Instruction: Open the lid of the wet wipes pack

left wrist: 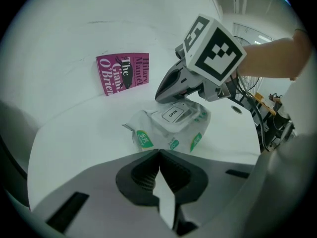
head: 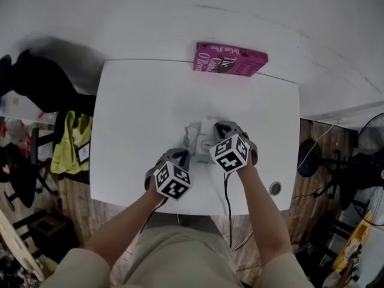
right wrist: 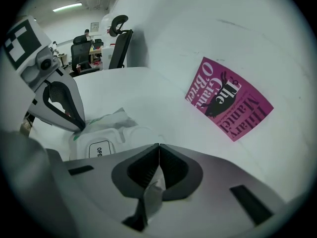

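Closest to the person, the left gripper (left wrist: 158, 152) has its jaws shut and empty, tips at the near edge of the wet wipes pack (left wrist: 148, 125). The pack lies mid-desk (head: 138, 113): soft, crinkled white film with small green labels I cannot read. Its white lid (left wrist: 173, 114) lies flat and shut, with a label reading "OPEN". The right gripper (right wrist: 158, 145) comes down on the pack's far side, jaws together; whether they pinch the film I cannot tell. At the far edge lies a pink book (left wrist: 123, 72), "The Giant, O'Brien", Hilary Mantel.
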`<action>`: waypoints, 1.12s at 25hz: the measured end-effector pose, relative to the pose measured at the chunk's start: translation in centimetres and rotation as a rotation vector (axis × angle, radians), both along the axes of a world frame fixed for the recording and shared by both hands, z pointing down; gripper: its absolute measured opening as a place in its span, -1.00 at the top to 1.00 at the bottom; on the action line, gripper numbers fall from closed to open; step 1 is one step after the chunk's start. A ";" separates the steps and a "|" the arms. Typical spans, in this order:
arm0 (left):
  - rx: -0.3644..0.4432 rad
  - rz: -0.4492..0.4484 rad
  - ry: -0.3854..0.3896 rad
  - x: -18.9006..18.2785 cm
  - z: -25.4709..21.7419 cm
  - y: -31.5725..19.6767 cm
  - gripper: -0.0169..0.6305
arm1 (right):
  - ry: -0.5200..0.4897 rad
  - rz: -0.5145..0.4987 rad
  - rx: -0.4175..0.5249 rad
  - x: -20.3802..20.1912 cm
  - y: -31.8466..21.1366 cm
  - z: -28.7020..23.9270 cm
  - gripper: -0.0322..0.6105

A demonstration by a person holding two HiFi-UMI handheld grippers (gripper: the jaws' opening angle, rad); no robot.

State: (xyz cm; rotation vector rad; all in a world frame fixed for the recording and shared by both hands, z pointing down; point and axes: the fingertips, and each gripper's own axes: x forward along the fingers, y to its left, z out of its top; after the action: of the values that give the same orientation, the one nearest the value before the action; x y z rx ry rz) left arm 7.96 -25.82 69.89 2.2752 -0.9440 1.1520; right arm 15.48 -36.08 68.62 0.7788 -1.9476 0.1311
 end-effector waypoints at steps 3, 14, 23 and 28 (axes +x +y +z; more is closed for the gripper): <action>-0.033 0.002 0.001 -0.2 -0.5 0.0 0.87 | -0.026 0.030 0.030 0.2 0.0 -1.8 0.82; 0.181 -0.055 0.117 -2.1 -12.8 -3.0 0.87 | -0.399 0.243 0.214 1.2 2.4 -17.7 0.82; 0.439 -0.044 0.220 -2.6 -26.0 -2.7 0.87 | -0.586 0.290 0.398 2.3 6.5 -29.4 0.83; 0.538 -0.034 0.289 -2.7 -31.9 -1.0 0.87 | -0.585 0.269 0.532 2.9 9.2 -34.5 0.83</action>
State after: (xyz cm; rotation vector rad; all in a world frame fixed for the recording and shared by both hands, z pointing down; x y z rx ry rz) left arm 5.30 -26.87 37.98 2.7265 -1.2794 0.5679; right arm 18.36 -26.83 34.16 1.4830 -2.4569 -0.0060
